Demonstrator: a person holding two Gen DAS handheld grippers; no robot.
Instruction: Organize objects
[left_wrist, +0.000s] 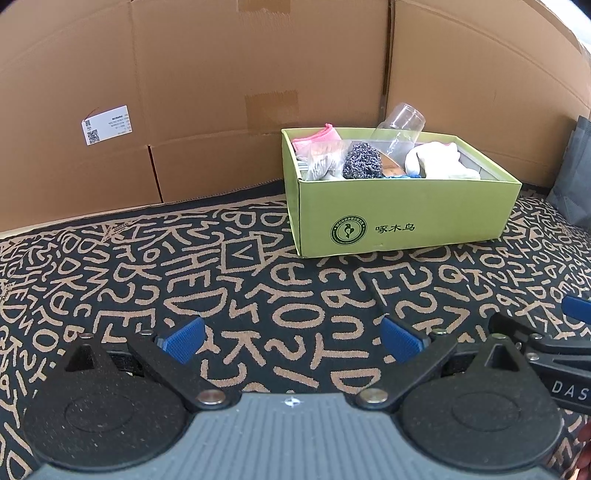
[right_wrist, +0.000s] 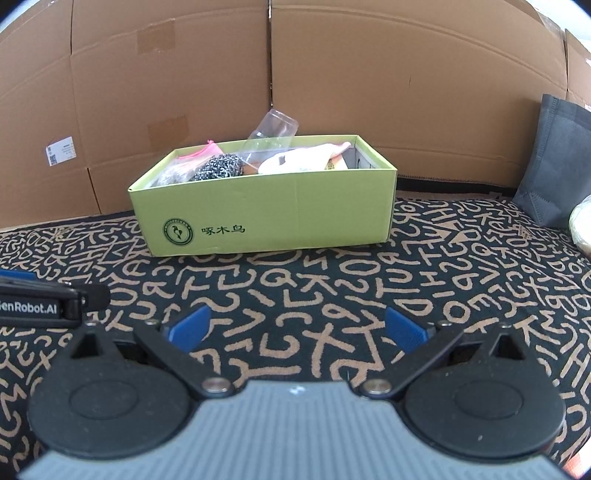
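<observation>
A green cardboard box (left_wrist: 406, 218) stands on the patterned cloth against the cardboard wall; it also shows in the right wrist view (right_wrist: 269, 218). It holds a clear plastic cup (left_wrist: 400, 122), a dark steel scourer (left_wrist: 362, 161), a pink cloth (left_wrist: 317, 136), a clear bag (left_wrist: 325, 158) and a white cloth (left_wrist: 439, 162). My left gripper (left_wrist: 293, 339) is open and empty, low over the cloth in front of the box. My right gripper (right_wrist: 297, 330) is open and empty, also in front of the box.
Brown cardboard panels (left_wrist: 221, 92) wall off the back. A grey fabric bag (right_wrist: 554, 162) stands at the right, with a pale round object (right_wrist: 581, 229) beside it. The black-and-tan lettered cloth (right_wrist: 295, 291) covers the table. The other gripper shows at each view's edge.
</observation>
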